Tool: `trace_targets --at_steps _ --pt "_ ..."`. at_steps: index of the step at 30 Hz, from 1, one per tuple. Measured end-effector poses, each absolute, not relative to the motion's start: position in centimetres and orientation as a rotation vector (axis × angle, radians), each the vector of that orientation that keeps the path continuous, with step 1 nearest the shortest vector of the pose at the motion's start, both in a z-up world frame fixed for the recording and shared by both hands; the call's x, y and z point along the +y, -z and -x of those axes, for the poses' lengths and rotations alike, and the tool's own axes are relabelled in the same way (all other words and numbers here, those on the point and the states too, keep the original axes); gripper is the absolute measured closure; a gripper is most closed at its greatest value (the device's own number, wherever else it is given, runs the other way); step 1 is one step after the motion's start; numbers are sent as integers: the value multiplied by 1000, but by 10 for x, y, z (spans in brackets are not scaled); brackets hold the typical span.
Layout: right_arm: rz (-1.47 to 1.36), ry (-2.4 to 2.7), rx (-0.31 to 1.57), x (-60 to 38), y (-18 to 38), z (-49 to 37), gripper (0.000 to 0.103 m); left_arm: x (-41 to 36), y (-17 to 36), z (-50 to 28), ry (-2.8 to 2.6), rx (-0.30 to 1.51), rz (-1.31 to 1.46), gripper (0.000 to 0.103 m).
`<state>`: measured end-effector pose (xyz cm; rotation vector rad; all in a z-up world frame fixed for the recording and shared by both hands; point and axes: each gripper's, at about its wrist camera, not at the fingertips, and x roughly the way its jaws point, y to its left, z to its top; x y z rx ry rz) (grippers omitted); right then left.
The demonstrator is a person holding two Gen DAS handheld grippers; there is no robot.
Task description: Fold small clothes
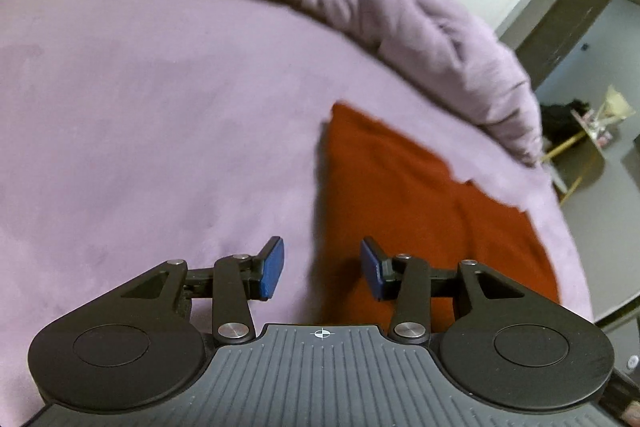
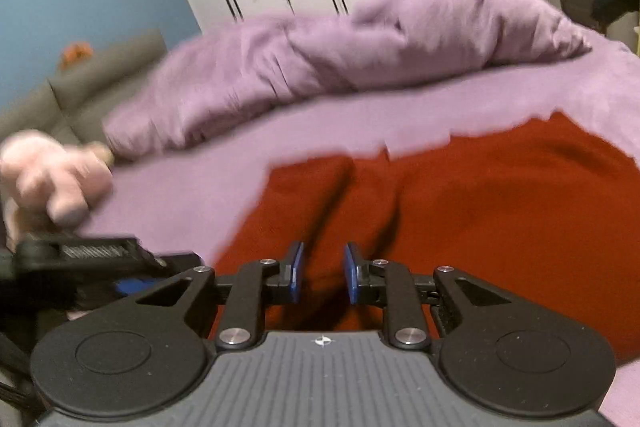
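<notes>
My left gripper (image 1: 322,269) hovers with fingers spread wide at the edge of the rust-red garment (image 1: 420,211), lying flat on the lilac bed (image 1: 140,107). My right gripper (image 2: 321,277), fingers parted and empty, hangs over its middle, ready to pinch.

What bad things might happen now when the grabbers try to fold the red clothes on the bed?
1. The left gripper is open and straddles the red garment's edge, so it might pinch the purple bedsheet too.
2. The right gripper is open over a crease in the garment; grabbing there could lock in a crooked fold.
3. Both pictures are blurry, so a fast grab may miss.
</notes>
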<state>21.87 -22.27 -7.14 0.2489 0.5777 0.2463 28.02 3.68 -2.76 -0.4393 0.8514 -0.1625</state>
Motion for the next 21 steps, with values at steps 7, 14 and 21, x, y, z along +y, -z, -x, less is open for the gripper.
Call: trace_targets --at_steps 7,14,21 --pt "-421 -277 672 -246 78 -238 75 30 41 -282 222 846 408 54" --pt "-624 -379 720 -236 81 -285 59 29 40 -281 214 859 412 52" --pt "-482 -378 752 -211 86 -309 96 23 33 -277 196 833 345 53"
